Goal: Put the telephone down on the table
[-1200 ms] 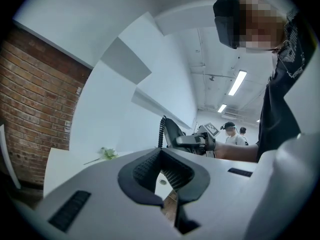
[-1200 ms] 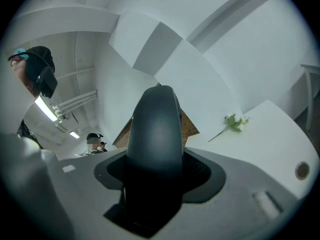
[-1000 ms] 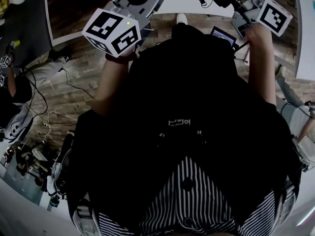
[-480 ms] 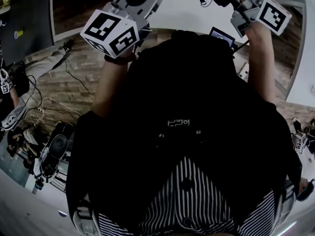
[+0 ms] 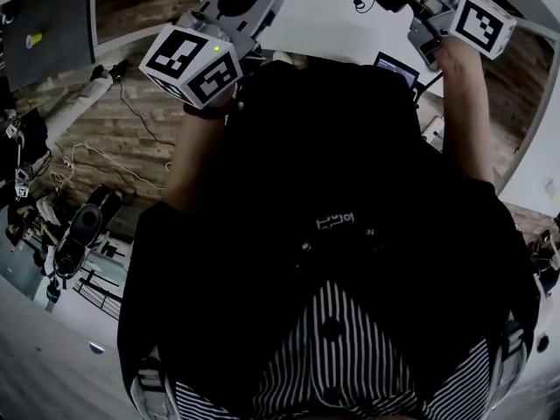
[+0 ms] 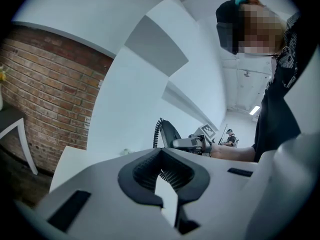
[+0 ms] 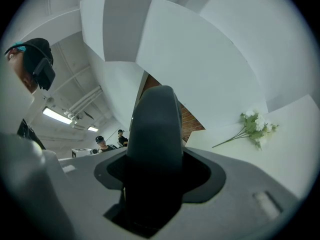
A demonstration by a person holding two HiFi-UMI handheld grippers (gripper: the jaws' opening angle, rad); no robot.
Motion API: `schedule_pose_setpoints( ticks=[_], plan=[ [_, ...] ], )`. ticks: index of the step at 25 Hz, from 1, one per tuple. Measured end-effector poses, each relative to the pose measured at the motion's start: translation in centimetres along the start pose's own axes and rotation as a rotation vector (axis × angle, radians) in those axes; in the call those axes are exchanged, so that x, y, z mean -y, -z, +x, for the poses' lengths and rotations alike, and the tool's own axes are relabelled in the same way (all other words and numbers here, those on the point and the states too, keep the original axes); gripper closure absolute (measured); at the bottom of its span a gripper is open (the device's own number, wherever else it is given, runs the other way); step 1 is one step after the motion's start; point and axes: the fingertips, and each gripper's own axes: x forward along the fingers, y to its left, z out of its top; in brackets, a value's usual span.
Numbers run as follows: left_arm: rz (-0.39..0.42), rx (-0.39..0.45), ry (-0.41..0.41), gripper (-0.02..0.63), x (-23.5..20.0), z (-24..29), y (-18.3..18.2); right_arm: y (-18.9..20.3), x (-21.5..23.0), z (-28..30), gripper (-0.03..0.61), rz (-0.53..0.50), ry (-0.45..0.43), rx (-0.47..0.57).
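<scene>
The telephone (image 7: 152, 129) is found clamped between the jaws of the right gripper (image 7: 152, 174), with the pads pressed on both its sides and its dark body projecting beyond the tips. It is judged not yet set down. The white table (image 7: 287, 149) is seen beyond and to the right of the jaws, and no contact is shown. The jaws of the left gripper (image 6: 165, 179) are held slightly apart, with nothing between them.

Hazards noted:
- If the grip is released before contact is made, the telephone could be dropped.
- The coiled cord (image 6: 157, 131) could be snagged or drawn taut, and the telephone twisted within the pads.
- The flower sprig (image 7: 255, 126), right of the jaws, could be struck should the placement be allowed to drift that way.
</scene>
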Motion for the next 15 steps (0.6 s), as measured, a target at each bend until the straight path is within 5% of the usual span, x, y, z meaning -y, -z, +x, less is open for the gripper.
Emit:
schedule_pose_setpoints(
  ticks=[8, 15],
  plan=[
    [-0.009, -0.003, 0.041, 0.606, -0.3, 0.8, -0.7, -0.3, 0.1, -0.4, 0.304, 0.019, 0.032, 0.012],
    [0.028, -0.023, 0.174, 0.606, -1.4, 3.8, -1.1, -0.8, 0.7, -1.1, 0.304, 0.007, 0.125, 0.086]
  ],
)
